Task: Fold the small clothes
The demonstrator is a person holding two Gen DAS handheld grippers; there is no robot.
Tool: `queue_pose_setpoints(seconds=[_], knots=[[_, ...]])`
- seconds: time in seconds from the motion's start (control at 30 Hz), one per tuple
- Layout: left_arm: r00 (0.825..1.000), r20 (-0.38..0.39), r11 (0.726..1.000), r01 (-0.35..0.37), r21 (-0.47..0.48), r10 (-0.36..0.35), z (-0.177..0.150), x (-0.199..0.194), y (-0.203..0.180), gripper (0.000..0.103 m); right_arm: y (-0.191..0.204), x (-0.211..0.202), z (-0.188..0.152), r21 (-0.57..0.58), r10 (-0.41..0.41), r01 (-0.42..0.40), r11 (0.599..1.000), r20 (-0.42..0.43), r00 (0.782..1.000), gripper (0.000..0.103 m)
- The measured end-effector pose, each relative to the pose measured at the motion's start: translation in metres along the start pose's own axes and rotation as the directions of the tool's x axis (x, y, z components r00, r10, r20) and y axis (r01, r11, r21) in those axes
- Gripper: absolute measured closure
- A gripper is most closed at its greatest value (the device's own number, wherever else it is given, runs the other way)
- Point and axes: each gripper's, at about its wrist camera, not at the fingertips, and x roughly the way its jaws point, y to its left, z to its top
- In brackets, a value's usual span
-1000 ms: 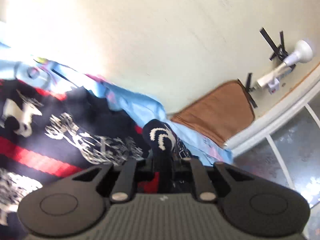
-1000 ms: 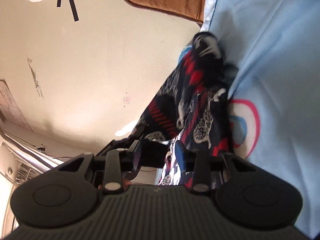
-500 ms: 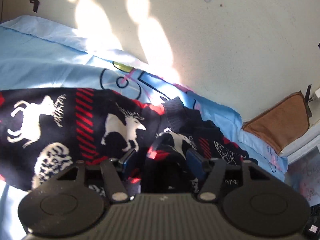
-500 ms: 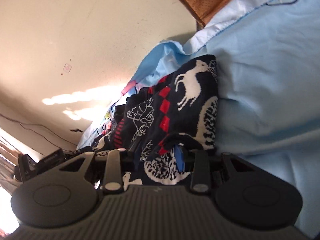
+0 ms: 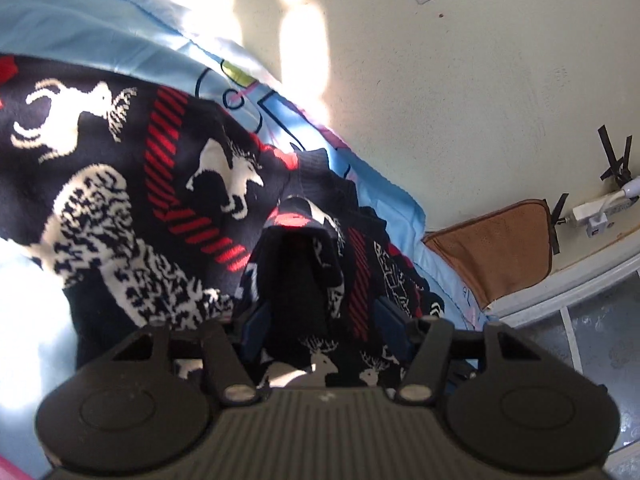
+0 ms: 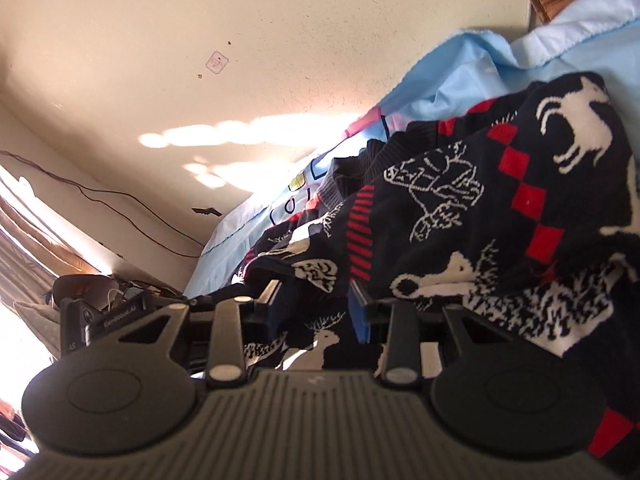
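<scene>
**Sweater bunched on blue sheet, both grippers at it**

Left wrist: sweater [image 5: 120, 208], dark knit with white deer and red stripes, lies spread on the sheet [image 5: 80, 16] beside the wall [image 5: 460, 100]. One raised fold stands up between the fingers of the left gripper [image 5: 324, 320]. Jaws apart, blue pads clear of the fold on both sides, so nothing is gripped. Brown cushion [image 5: 496, 248] at the far right, against the wall.

Right wrist: sweater [image 6: 500, 208] heaped up on the sheet [image 6: 460, 76], wall [image 6: 200, 40] behind. Right gripper [image 6: 316, 304] jaws part-way closed with knit between the pads; looks clamped on the sweater, though shadow hides the contact on the left pad. Black cable [image 6: 120, 204] runs along the wall.
</scene>
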Motion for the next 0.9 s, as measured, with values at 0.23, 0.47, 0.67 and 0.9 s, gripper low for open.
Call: queue_pose_setpoints(seconds=[0.23,0.47,0.67,0.9], knots=[[0.993,0.097,0.976,0.091,-0.196,-0.073,0.012,0.01,0.022,0.044,-0.017,0.046,0.016,0.165,0.079,-0.079,0.983,0.006,0.997,0.063],[0.99,0.137,0.961,0.076,-0.266,-0.04,0.031,0.025,0.025,0.044,-0.018,0.075,0.015,0.155,0.027,-0.025,0.988,-0.01,1.0,0.072],[0.969,0.245,0.993,0.038,-0.109,-0.01,0.037,0.024,0.0,0.097,-0.054,0.064,0.007,0.256,0.139,-0.146,0.956,0.045,0.989,0.102],[0.83,0.511,0.771,-0.472,0.428,0.225,-0.038,0.011,-0.067,0.092,-0.055,0.056,0.005,0.274,0.186,-0.196,0.942,0.064,0.98,0.098]])
